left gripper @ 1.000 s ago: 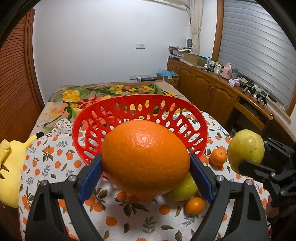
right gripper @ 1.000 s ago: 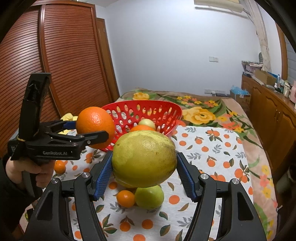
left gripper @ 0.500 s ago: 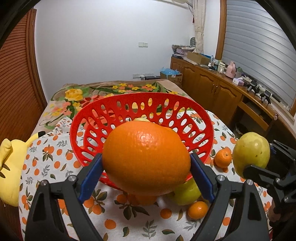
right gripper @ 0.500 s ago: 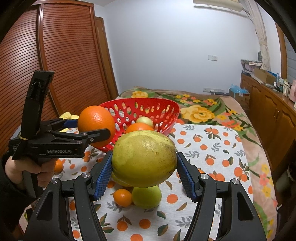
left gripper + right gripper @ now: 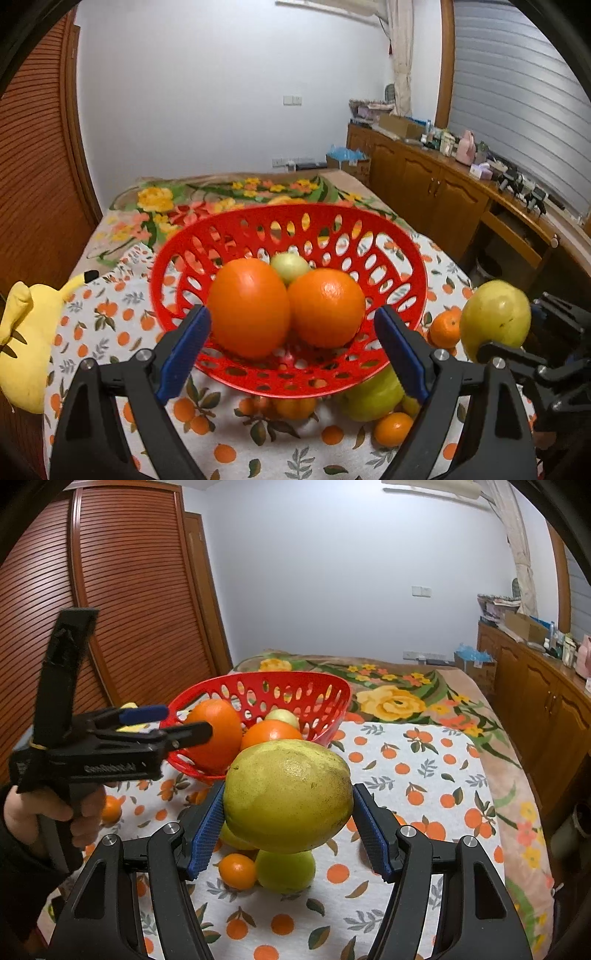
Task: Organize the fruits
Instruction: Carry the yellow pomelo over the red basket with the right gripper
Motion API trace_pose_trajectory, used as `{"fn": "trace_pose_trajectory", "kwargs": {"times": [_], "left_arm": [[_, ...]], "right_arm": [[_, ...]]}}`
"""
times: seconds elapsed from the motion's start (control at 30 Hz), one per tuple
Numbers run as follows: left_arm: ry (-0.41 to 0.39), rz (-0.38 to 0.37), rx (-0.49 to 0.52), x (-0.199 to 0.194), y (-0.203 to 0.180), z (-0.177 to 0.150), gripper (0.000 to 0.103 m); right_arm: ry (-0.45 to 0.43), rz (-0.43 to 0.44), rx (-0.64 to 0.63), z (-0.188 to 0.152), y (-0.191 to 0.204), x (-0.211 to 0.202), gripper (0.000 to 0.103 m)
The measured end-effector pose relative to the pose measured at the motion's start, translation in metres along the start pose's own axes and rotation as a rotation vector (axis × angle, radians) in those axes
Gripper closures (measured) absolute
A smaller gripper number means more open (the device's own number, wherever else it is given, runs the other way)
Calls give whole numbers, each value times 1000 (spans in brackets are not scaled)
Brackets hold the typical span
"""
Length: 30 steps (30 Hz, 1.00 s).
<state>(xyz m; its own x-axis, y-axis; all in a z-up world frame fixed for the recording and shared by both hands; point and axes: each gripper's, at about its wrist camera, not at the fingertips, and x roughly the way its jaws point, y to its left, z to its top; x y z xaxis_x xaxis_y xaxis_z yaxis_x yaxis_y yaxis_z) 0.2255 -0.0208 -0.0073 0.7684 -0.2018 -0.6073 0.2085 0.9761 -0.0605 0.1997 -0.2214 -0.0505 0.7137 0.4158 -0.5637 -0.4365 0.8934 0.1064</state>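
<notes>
A red perforated basket [image 5: 258,225] stands on the fruit-print cloth and holds two large oranges [image 5: 249,306] [image 5: 327,306] and a small green fruit [image 5: 290,266]. My left gripper [image 5: 291,347] is open at the basket's near rim, its blue pads apart from both oranges. It also shows in the right wrist view [image 5: 173,723]. My right gripper [image 5: 288,823] is shut on a big yellow-green pomelo [image 5: 288,794], held above the cloth to the right of the basket [image 5: 325,690]. The pomelo also shows in the left wrist view [image 5: 495,321].
Loose on the cloth near the basket lie a green fruit [image 5: 284,871], a small tangerine [image 5: 236,869], another tangerine [image 5: 443,328] and an orange fruit [image 5: 110,808] by the hand. A yellow plush toy [image 5: 26,332] lies at the left. Wooden cabinets [image 5: 443,199] line the right wall.
My left gripper carried the large orange forward over the basket and opened; the orange now rests inside beside the other one. The right gripper still holds the pomelo in about the same place.
</notes>
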Motion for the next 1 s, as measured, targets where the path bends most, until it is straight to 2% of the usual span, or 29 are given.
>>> {"fn": "trace_pose_trajectory", "kwargs": {"times": [0.17,0.47,0.63,1.0], "left_arm": [[-46,20,-24,-17,13,1,13],[-76,51,-42,-31,43,-5,13],[-76,63,-49,-35,58,-11,13],[-63,89,-61,-32,80,-22,12]], "right_arm": [[2,-8,-22,10,3,6,34],[6,-6,-70,45,11,38,34],[32,11,-103,57,22,64,34],[118,-24,-135,68,24,120,34]]}}
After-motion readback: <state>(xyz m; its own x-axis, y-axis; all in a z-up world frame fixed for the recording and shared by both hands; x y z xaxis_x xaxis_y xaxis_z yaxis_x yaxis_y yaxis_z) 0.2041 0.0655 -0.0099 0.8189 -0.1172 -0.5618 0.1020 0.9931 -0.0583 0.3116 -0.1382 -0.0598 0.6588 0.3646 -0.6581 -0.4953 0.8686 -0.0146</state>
